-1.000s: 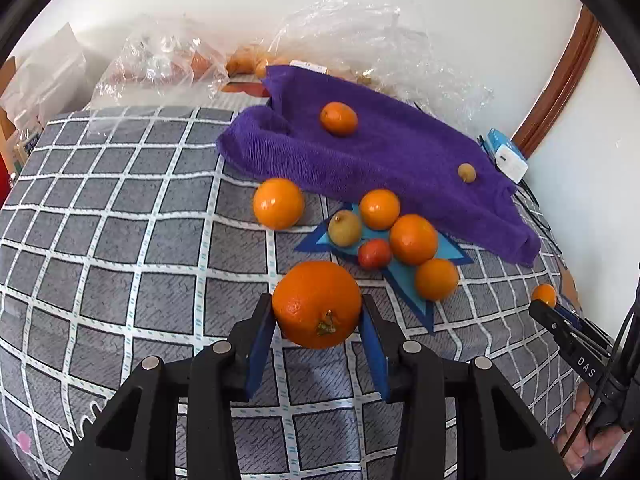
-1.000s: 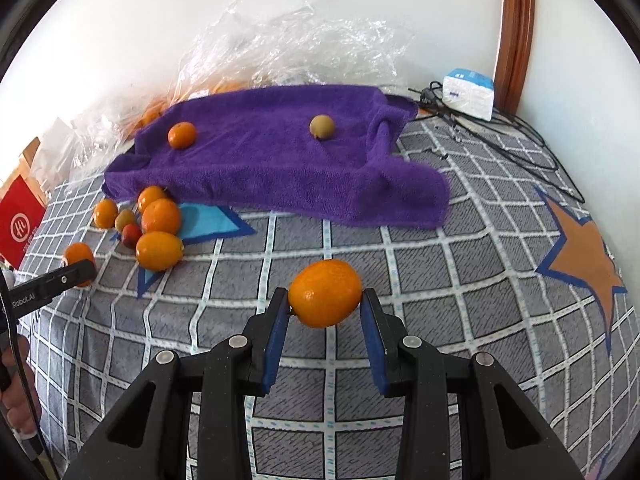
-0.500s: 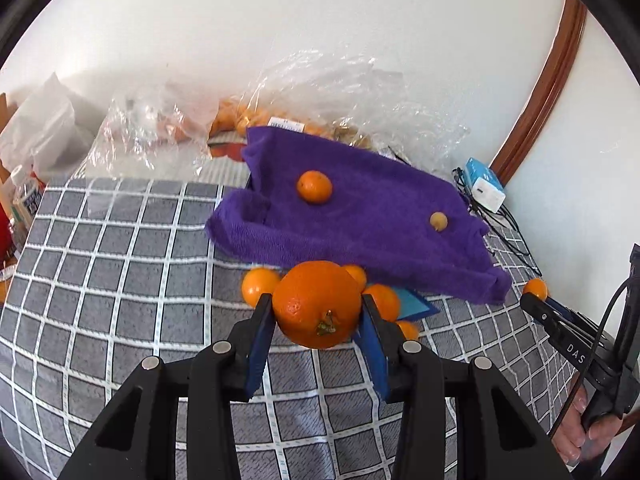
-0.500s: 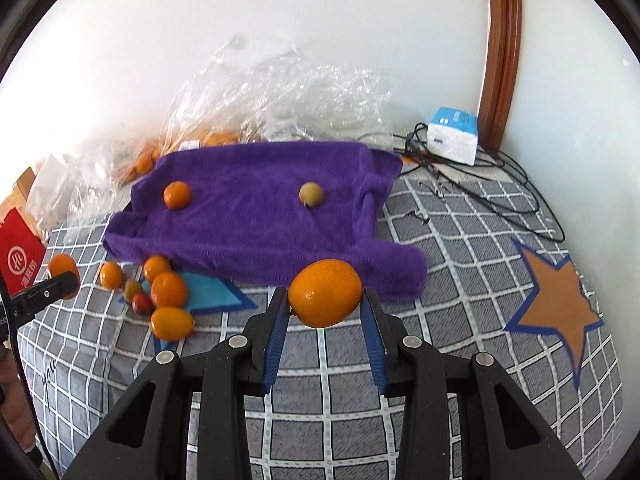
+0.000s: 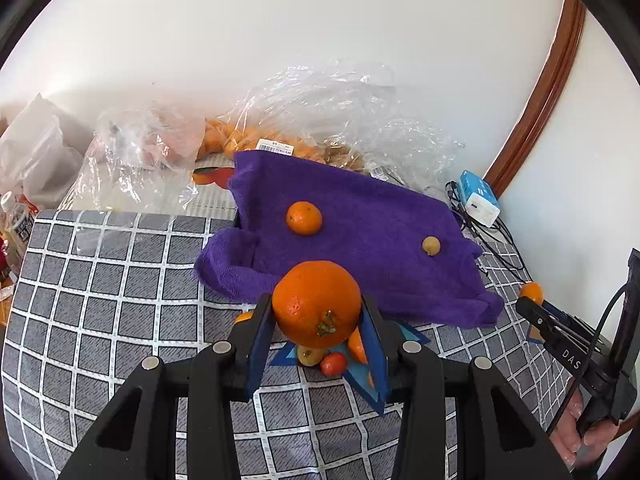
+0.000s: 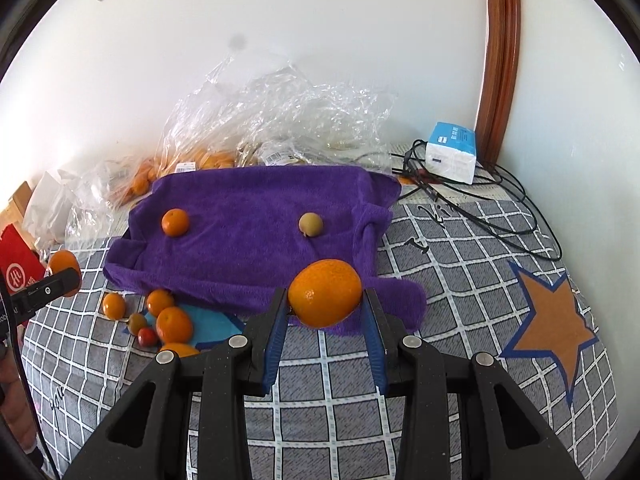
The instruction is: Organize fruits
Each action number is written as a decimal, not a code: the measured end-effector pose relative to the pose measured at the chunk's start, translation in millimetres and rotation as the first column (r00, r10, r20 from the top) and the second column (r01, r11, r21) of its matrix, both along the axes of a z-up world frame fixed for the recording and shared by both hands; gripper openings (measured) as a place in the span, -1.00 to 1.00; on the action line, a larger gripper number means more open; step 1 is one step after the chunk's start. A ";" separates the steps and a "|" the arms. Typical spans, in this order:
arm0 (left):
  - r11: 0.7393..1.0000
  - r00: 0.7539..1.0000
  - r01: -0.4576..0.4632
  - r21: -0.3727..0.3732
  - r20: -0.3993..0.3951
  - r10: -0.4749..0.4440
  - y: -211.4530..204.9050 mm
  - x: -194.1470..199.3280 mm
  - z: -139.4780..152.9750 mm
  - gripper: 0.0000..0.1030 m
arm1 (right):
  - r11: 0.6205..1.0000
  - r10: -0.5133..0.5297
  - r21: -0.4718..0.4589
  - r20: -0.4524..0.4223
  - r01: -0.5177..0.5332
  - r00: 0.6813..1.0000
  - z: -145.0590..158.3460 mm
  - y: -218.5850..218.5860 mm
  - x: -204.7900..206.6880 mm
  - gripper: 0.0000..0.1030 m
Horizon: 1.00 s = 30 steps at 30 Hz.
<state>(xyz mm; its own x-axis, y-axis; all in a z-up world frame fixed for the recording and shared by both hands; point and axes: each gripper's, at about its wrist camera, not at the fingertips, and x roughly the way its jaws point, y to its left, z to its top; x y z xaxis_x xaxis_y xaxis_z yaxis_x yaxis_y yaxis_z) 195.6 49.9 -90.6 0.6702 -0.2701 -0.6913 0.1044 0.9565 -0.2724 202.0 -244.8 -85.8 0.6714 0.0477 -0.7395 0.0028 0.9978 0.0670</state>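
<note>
My left gripper (image 5: 317, 320) is shut on a large orange (image 5: 317, 303) and holds it in the air before the purple towel (image 5: 360, 220). My right gripper (image 6: 325, 310) is shut on a smaller orange (image 6: 325, 293), also lifted, near the towel's (image 6: 256, 216) front edge. A mandarin (image 6: 175, 222) and a small tan fruit (image 6: 310, 224) lie on the towel. Several oranges (image 6: 173, 323) and a small red fruit (image 6: 147, 336) lie on the checked cloth at the left of the towel. They are partly hidden behind my left fingers in the left wrist view.
Clear plastic bags (image 6: 280, 120) with more oranges lie against the wall behind the towel. A white and blue box (image 6: 451, 152) and black cables (image 6: 480, 208) sit at the back right. A red box (image 6: 18, 268) stands at the left edge.
Both grippers have risen and drawn back with their oranges; the towel and the loose fruit now sit lower and farther off in both views.
</note>
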 end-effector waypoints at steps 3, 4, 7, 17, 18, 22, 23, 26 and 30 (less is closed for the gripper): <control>1.000 1.000 0.000 0.000 0.005 0.000 -0.9 4.6 2.4 -0.23 | 1.000 -0.003 0.002 0.001 0.003 1.000 2.3 -0.9 5.5 -0.30; 1.000 1.000 0.001 -0.002 0.006 -0.001 -1.2 6.5 3.2 -0.23 | 1.000 -0.005 0.001 0.003 0.005 1.000 3.2 -1.4 7.2 -0.30; 1.000 1.000 0.001 -0.003 0.008 -0.001 -2.0 11.3 4.7 -0.23 | 1.000 -0.009 -0.001 0.006 0.009 1.000 4.8 -2.9 10.9 -0.30; 1.000 1.000 0.001 -0.006 0.002 -0.001 -3.7 26.6 3.2 -0.23 | 1.000 -0.013 -0.009 -0.001 0.013 1.000 2.6 -3.9 23.4 -0.30; 1.000 1.000 0.001 -0.006 0.001 -0.001 -3.9 28.4 2.7 -0.23 | 1.000 -0.013 -0.009 -0.002 0.013 1.000 2.0 -3.7 24.7 -0.30; 1.000 1.000 -0.001 -0.003 -0.002 0.001 -4.4 34.2 1.3 -0.23 | 1.000 -0.014 -0.006 -0.007 0.014 1.000 -1.3 -4.5 32.0 -0.30; 1.000 1.000 -0.002 -0.002 -0.002 0.002 -4.7 36.3 0.8 -0.23 | 1.000 -0.015 -0.005 -0.009 0.015 1.000 -2.3 -4.5 33.6 -0.30; 1.000 1.000 -0.004 0.003 -0.005 0.004 -5.2 42.8 -0.1 -0.23 | 1.000 -0.014 -0.007 -0.015 0.014 1.000 -6.3 -3.8 40.2 -0.30; 1.000 1.000 -0.007 0.007 -0.008 0.007 -5.4 50.8 -1.4 -0.23 | 1.000 -0.009 -0.008 -0.019 0.009 1.000 -10.2 -2.4 47.3 -0.30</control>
<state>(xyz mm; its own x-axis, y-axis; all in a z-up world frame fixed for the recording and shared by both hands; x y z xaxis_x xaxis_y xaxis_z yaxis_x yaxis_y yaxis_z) 246.4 44.5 -92.0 0.6664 -0.2603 -0.6987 0.0956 0.9592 -0.2662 249.3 -247.2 -95.9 0.6577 0.0359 -0.7524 0.0133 0.9982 0.0593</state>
